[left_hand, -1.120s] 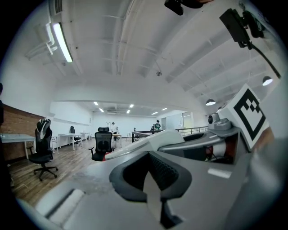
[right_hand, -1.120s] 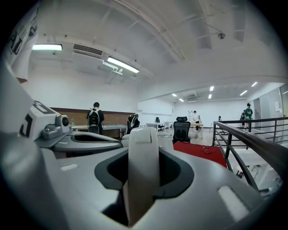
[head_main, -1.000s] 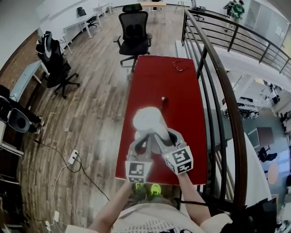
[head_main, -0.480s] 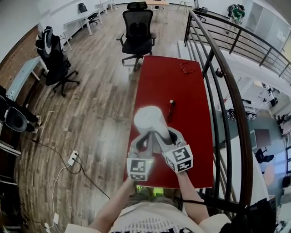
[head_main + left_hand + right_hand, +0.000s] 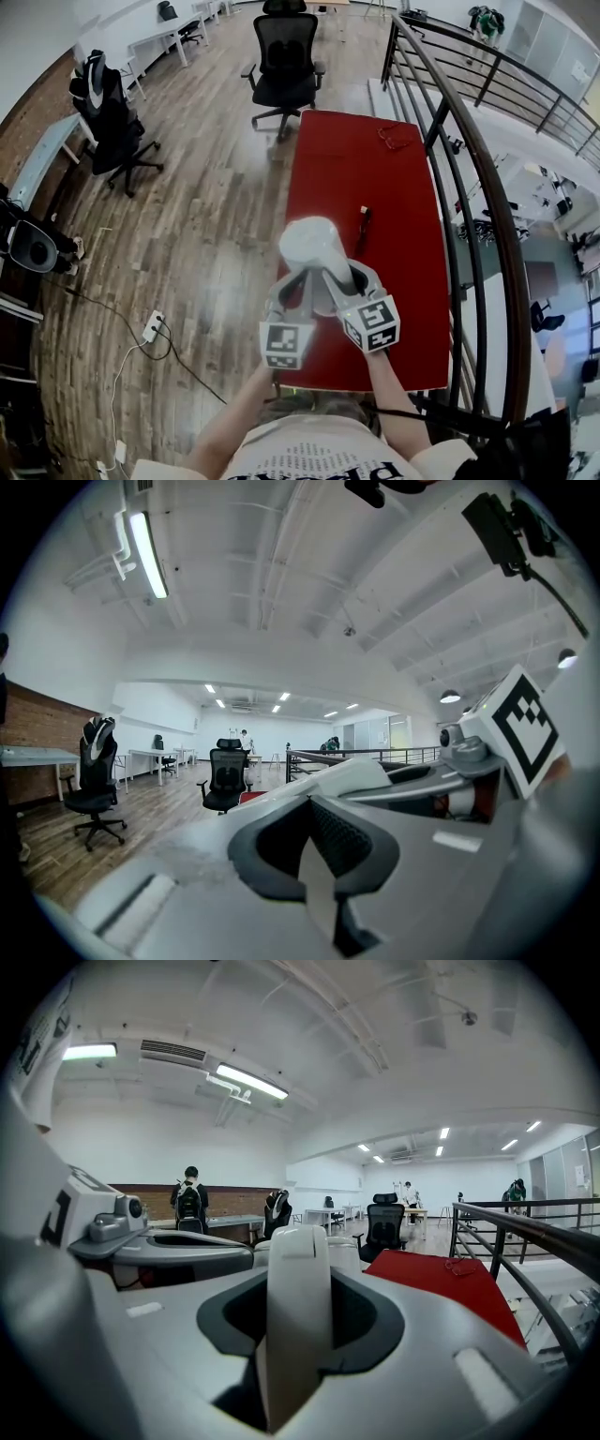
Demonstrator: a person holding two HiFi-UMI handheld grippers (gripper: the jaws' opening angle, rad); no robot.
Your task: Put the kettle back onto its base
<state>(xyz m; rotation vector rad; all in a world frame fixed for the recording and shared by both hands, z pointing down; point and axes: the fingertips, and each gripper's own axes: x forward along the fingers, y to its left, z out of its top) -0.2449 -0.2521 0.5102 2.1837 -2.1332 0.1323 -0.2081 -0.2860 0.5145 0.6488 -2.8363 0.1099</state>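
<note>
Head view: left gripper is closed on the handle of the white plastic kettle, its jaws drawn narrow about a pale strip of it. Kettle is held in the air, lid uppermost, above the near left part of the red rectangular table, close to its left edge and clear of the surface. Right gripper clamps the same handle, jaws moderately spread around its white bar. Small dark object lies near the table's centre, apart from the kettle.
</note>
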